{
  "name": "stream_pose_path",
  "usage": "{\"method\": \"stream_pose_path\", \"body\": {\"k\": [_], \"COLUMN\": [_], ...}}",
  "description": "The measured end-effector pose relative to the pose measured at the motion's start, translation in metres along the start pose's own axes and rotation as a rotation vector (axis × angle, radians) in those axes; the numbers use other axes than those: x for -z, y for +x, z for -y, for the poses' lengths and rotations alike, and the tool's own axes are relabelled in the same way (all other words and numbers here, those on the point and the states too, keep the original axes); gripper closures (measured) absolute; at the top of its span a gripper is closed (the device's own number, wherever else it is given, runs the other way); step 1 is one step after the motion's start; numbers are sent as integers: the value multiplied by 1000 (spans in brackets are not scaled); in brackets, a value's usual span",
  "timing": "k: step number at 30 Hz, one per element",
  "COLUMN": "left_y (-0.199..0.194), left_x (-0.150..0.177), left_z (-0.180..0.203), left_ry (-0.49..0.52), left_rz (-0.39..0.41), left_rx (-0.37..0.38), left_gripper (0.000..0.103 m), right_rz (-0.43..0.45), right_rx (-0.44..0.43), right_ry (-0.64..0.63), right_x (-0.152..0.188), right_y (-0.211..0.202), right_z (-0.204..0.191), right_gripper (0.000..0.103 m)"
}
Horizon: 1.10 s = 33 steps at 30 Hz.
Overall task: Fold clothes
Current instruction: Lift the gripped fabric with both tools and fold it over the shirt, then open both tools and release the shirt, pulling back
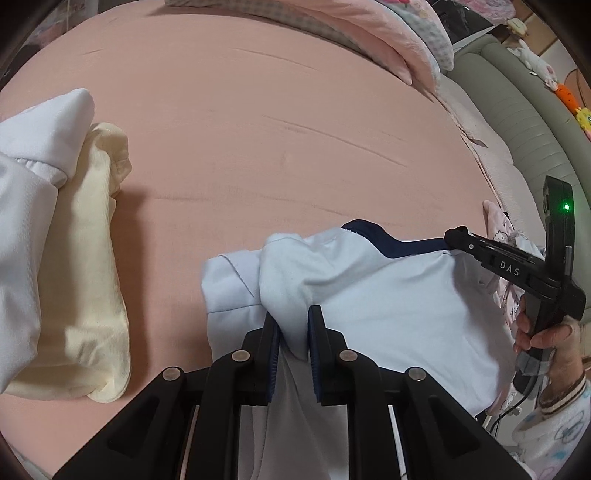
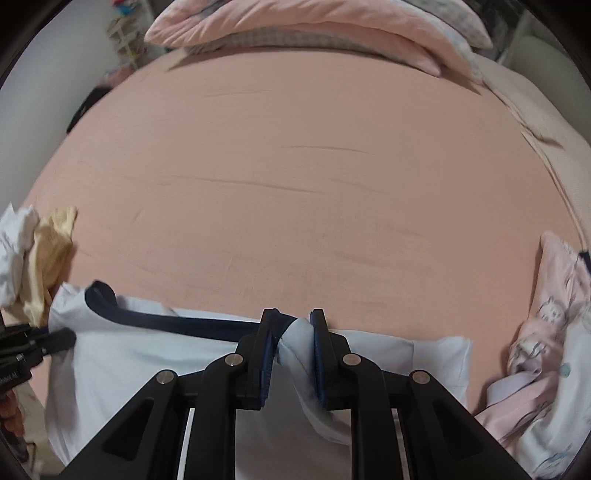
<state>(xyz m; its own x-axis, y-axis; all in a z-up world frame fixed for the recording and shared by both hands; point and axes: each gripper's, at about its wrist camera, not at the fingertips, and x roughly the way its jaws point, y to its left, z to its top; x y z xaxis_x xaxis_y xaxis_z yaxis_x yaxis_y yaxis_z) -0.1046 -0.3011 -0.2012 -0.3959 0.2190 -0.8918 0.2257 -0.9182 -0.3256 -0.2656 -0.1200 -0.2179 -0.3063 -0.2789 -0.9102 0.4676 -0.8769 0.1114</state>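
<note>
A pale blue shirt (image 1: 391, 314) with a navy collar (image 1: 373, 230) lies at the near edge of the pink bed (image 1: 258, 140). My left gripper (image 1: 291, 317) is shut on a bunched fold of its left shoulder. My right gripper (image 2: 293, 325) is shut on the shirt (image 2: 122, 354) beside the navy collar (image 2: 177, 321). In the left wrist view the right gripper (image 1: 458, 236) reaches in from the right, a hand (image 1: 543, 332) on its handle. The left gripper's tip (image 2: 59, 338) shows at the left edge of the right wrist view.
A white garment (image 1: 33, 155) and a pale yellow one (image 1: 88, 258) lie piled at the left. Pink printed clothes (image 2: 546, 332) sit at the right. Pillows and a folded pink quilt (image 2: 295, 26) line the far end. A grey padded headboard (image 1: 517, 96) stands at the far right.
</note>
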Motion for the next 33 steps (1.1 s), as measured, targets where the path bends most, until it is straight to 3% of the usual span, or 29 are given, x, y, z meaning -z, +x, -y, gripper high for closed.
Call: {"method": "stream_pose_path", "body": {"k": [1, 2, 4, 6, 8, 9, 10, 13, 20, 27, 33], "left_y": [0, 1, -1, -14, -26, -33, -39, -60, -108, -146, -171], "left_x": [0, -2, -8, -9, -11, -12, -12, -11, 7, 31, 56], "left_z": [0, 2, 11, 12, 10, 10, 9, 9, 16, 31, 42], "left_ry": [-1, 2, 19, 14, -3, -13, -23, -27, -10, -8, 22], "left_rz": [-4, -5, 8, 49, 86, 100, 114, 147, 236, 323, 374], "left_rx": [-1, -7, -36, -67, -80, -72, -65, -55, -54, -76, -143], "left_gripper": [90, 90, 88, 82, 62, 43, 37, 37, 37, 37, 37], "right_rz": [5, 3, 0, 17, 29, 36, 42, 76, 171, 220, 269], "right_rx": [-7, 2, 13, -10, -36, -52, -83, -154, -176, -158, -148], "right_ry": [22, 43, 60, 75, 129, 158, 193, 297, 342, 254, 177], "right_x": [2, 4, 7, 10, 15, 17, 21, 29, 45, 63, 82], "right_y": [-1, -3, -9, -21, -36, -43, -51, -78, -139, -189, -225], "right_z": [3, 6, 11, 17, 26, 31, 36, 50, 54, 28, 23], "right_gripper": [77, 57, 31, 31, 31, 30, 30, 29, 26, 25, 25]}}
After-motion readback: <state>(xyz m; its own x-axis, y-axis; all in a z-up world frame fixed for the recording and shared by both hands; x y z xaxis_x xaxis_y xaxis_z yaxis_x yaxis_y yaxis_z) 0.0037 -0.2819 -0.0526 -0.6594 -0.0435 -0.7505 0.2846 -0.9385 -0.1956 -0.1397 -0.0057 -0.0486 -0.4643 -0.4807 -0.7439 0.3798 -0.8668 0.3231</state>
